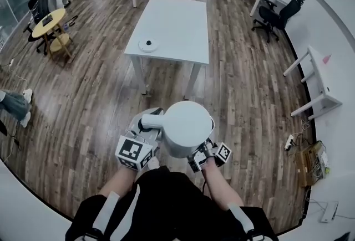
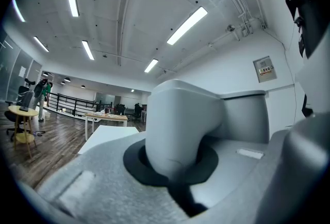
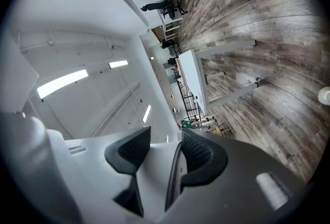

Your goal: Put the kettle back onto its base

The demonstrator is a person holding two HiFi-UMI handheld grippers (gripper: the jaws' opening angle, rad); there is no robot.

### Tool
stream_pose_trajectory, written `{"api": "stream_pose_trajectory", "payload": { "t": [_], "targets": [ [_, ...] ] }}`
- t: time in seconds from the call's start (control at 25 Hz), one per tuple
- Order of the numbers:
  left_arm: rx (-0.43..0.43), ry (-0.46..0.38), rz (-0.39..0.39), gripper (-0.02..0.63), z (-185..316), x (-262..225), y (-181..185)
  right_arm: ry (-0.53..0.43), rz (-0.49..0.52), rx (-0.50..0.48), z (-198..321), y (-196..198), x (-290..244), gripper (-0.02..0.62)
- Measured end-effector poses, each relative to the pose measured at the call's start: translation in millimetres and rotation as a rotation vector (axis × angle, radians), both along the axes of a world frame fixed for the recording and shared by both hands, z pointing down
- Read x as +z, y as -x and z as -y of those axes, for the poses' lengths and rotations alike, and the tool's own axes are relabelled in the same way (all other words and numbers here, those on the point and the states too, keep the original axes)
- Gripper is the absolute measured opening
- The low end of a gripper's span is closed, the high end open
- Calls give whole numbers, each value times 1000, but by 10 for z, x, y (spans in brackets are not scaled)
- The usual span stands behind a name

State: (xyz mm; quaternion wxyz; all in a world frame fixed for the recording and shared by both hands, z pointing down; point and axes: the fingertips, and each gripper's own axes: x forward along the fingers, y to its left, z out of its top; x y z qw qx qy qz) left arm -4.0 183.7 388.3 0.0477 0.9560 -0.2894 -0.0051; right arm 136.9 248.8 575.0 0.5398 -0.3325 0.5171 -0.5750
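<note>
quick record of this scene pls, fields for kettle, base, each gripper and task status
kettle: white kettle, carried in the air between both grippers
left gripper: left gripper shut on the kettle's handle
right gripper: right gripper shut on the kettle's edge
base: round base on the white table ahead, near its front left corner
task status: kettle not yet on base

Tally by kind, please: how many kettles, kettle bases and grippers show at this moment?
kettle: 1
kettle base: 1
grippers: 2, the left gripper and the right gripper
Total: 4
</note>
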Motion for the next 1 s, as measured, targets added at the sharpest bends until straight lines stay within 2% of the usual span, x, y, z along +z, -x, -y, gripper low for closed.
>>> {"api": "stream_pose_trajectory", "payload": {
  "t": [0.24,0.44,0.68,0.88,1.0],
  "targets": [
    [-38,-18,-10,0,385,-59,180,-15,-6,-46,482,142,-52,192],
    [-78,-38,-16,0,734,-85,485,-36,-6,-83,915,420,-87,192],
    [-77,-74,-33,0,1012,-124,717,-61,-8,-103,1286,641,-102,193],
    [-118,-66,-24,0,1238,-65,989,-59,-5,-143,1558,904,-44,193],
    [-126,-51,-26,0,1345,-35,1033,-45,-6,-150,1651,946,-37,192]
  ]
}}
